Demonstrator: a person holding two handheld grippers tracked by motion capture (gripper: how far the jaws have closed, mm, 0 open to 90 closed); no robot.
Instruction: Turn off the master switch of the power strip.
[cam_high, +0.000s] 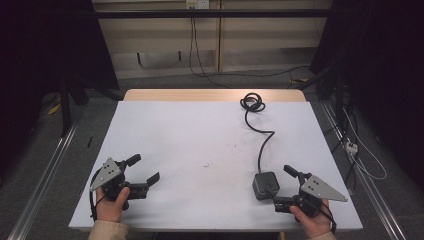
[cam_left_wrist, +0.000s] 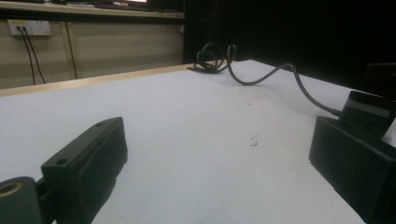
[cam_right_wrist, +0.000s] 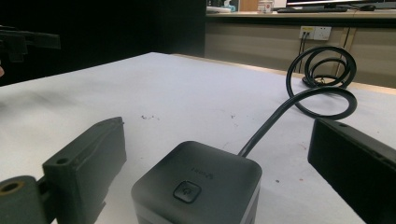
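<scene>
A black cube-shaped adapter (cam_high: 265, 185) with a button on top (cam_right_wrist: 187, 191) sits on the white table (cam_high: 200, 140) at the front right. Its black cable (cam_high: 261, 145) runs away to a coil (cam_high: 252, 103) near the far edge. My right gripper (cam_high: 283, 187) is open at the cube's right, and in the right gripper view (cam_right_wrist: 217, 128) the cube lies between the two jaws with gaps on both sides. My left gripper (cam_high: 145, 168) is open at the front left, nothing between its fingers (cam_left_wrist: 218, 126). The cube (cam_left_wrist: 369, 105) shows far off behind its right jaw.
A bare wooden strip (cam_high: 215, 95) runs along the table's far edge. Wall sockets (cam_right_wrist: 315, 31) and loose cables (cam_high: 367, 165) lie beyond and right of the table. Metal rails (cam_high: 42, 180) flank both sides. The left gripper (cam_right_wrist: 28, 41) appears far off in the right gripper view.
</scene>
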